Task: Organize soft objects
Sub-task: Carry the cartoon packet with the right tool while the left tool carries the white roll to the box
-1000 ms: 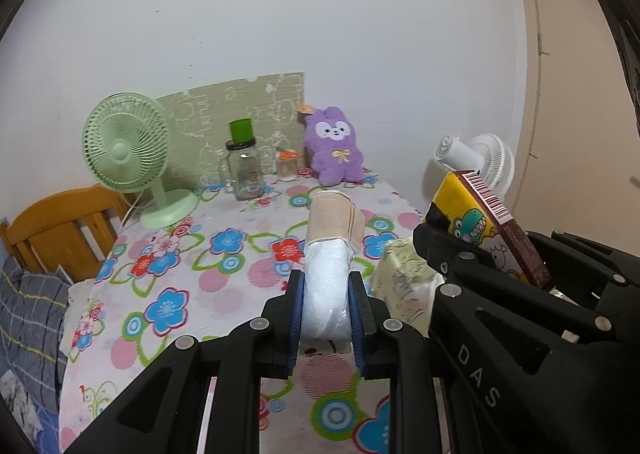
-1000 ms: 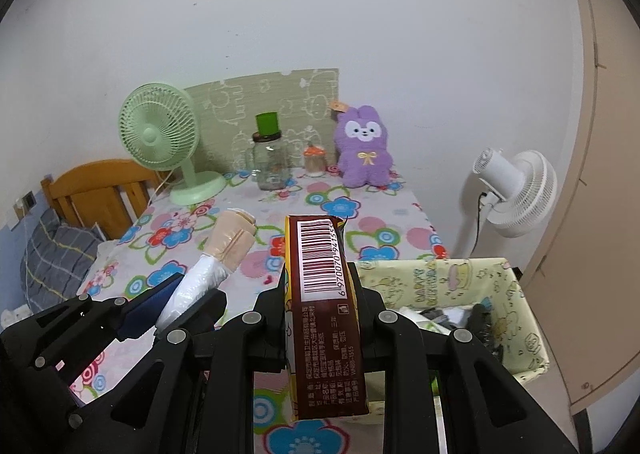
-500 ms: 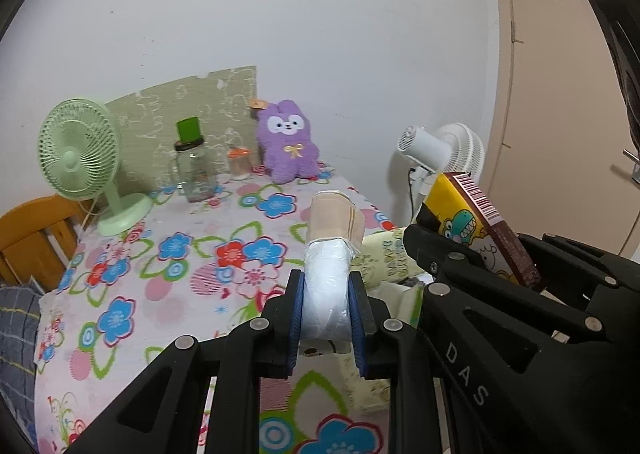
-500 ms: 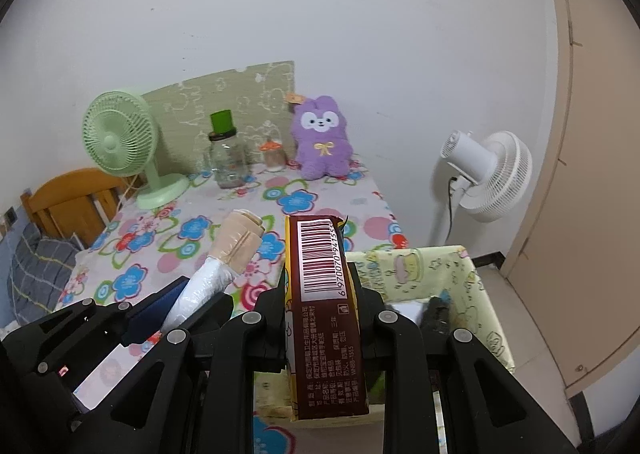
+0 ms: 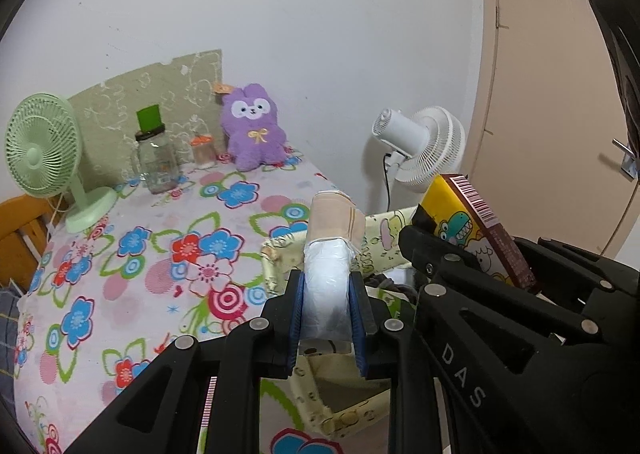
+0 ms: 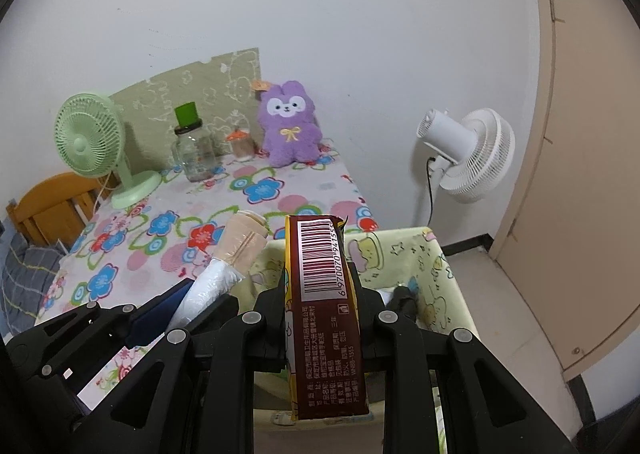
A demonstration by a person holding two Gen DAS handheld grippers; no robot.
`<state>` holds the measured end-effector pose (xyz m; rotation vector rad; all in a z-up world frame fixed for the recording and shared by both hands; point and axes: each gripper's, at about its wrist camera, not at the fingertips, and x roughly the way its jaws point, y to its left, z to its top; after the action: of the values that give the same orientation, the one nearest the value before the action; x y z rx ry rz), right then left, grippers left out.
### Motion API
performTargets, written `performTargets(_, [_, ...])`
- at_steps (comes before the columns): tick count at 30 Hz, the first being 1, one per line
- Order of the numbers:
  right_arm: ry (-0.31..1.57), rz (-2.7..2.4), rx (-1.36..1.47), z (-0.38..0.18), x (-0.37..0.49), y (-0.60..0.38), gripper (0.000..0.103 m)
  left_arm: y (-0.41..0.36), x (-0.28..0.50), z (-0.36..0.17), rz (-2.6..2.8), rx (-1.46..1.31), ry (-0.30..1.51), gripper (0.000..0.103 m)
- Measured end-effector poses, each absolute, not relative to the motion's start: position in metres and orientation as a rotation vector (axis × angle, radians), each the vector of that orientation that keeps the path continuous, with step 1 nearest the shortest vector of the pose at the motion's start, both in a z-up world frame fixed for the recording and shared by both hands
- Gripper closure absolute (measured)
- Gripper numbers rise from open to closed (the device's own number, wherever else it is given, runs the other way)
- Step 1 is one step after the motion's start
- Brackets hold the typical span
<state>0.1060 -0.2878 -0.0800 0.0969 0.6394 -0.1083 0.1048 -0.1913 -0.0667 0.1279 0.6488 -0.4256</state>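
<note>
Carrying is nearly done: both items hang just above the yellow fabric basket [image 6: 440,266], not yet dropped in. The left gripper [image 5: 327,318] has its jaws clenched on a beige roll in a clear bag [image 5: 326,254]; the right gripper [image 6: 320,318] clamps a brown-and-yellow tissue pack [image 6: 322,294], standing upright over the basket.

We see a green desk fan [image 6: 90,134] at nine o'clock on the floral worktop [image 6: 280,178], a glass jar [image 6: 194,154] beside it, and a white standing fan [image 6: 472,154] at three o'clock.
</note>
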Motion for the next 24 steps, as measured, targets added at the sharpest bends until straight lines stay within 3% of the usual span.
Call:
performTargets(6, [0.672,-0.132,0.116,-0.092,0.111,-0.301,0.078,-0.204,0.112,-0.079,-0.458,0.138,0.685,0.081])
performTargets(9, [0.688,-0.144,0.13,-0.099,0.114,-0.307,0.078,-0.21,0.114,-0.084,-0.47,0.147,0.702,0.075])
performTargets(16, [0.705,-0.153,0.148,-0.106,0.121,-0.313,0.078,-0.212,0.122,-0.09,-0.445,0.145,0.736,0.038])
performTargets(21, [0.707,-0.13,0.156,-0.107,0.128,-0.309,0.078,-0.208,0.128,-0.089,-0.434,0.139,0.742,0.03])
performTargets(24, [0.71,-0.115,0.154,-0.107,0.133,-0.305,0.076,-0.205,0.131,-0.089,-0.401,0.146,0.745,0.02])
